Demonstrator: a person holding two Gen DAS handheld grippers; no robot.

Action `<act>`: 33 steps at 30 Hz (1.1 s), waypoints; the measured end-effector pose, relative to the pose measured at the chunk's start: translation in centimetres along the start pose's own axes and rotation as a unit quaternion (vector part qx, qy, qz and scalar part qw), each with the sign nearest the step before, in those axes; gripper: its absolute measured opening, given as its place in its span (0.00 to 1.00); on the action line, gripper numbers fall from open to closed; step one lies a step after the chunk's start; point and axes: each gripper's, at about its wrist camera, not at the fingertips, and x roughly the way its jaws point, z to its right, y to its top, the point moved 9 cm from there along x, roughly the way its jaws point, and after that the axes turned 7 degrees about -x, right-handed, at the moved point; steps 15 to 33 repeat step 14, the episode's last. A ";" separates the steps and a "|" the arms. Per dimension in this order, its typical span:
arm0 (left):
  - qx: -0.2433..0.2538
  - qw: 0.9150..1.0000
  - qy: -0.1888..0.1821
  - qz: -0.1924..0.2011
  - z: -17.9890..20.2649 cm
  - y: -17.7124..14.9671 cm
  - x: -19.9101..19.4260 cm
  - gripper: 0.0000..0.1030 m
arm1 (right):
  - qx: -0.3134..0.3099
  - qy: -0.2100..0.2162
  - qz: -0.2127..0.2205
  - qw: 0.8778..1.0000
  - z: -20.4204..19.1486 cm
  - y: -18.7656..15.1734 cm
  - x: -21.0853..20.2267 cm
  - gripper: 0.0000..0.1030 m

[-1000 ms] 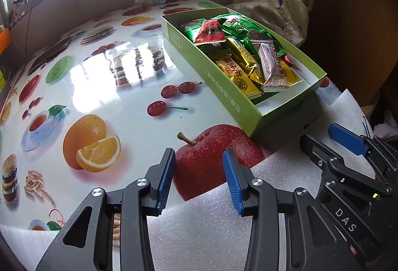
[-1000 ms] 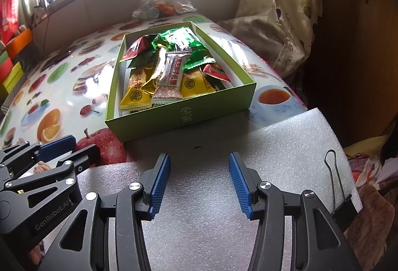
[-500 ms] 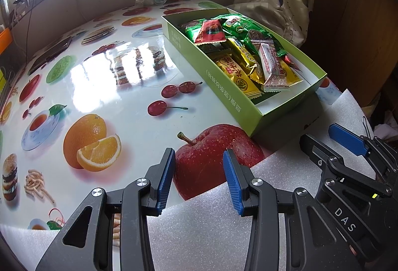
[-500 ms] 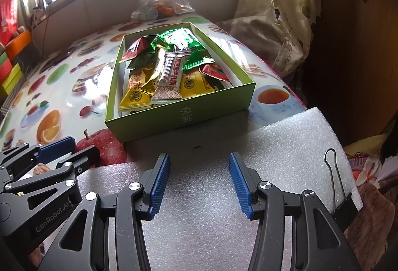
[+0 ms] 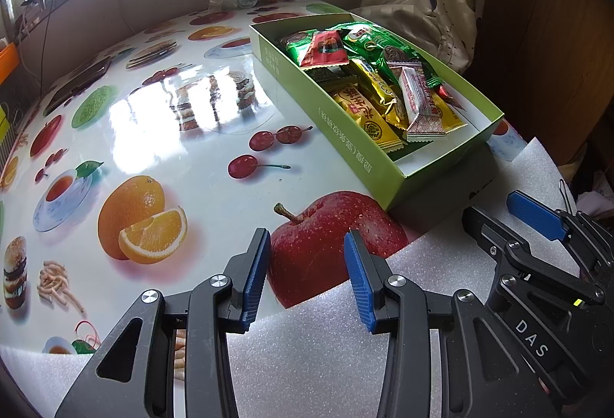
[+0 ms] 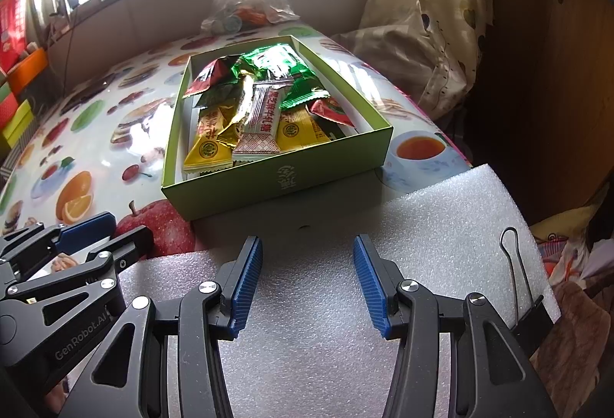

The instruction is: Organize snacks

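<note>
On fruit-print table: green box heaped with snack packets; both tools gaping, empty.

"DAS" stood in white letters on the black body of the right gripper, and "GenRobot.AI" on the body of the left gripper. The green box and the snack packets carried Chinese characters, too small to read surely.
</note>
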 end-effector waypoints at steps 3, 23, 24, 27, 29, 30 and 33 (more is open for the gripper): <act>0.000 1.000 0.000 0.000 0.0 0.0 0.0 0.40 | 0.000 0.000 0.000 1.000 -0.1 0.0 0.0 0.48; 0.000 1.000 0.000 0.001 0.0 0.0 0.0 0.40 | 0.000 0.001 0.000 1.000 -0.1 -0.1 0.0 0.48; 0.000 1.000 0.000 0.001 0.0 0.0 0.0 0.40 | 0.000 0.001 0.000 1.000 -0.1 -0.1 0.0 0.48; 0.000 1.000 0.000 0.001 0.0 0.0 0.0 0.40 | 0.000 0.001 0.000 1.000 -0.1 -0.1 0.0 0.48; 0.000 1.000 0.000 0.001 0.0 0.0 0.0 0.40 | 0.000 0.001 0.000 1.000 -0.1 -0.1 0.0 0.48; 0.000 1.000 0.000 0.001 0.0 0.0 0.0 0.40 | 0.000 0.001 0.000 1.000 -0.1 -0.1 0.0 0.48; 0.000 1.000 0.000 0.001 0.0 0.0 0.0 0.40 | 0.000 0.001 0.000 1.000 -0.1 -0.1 0.0 0.48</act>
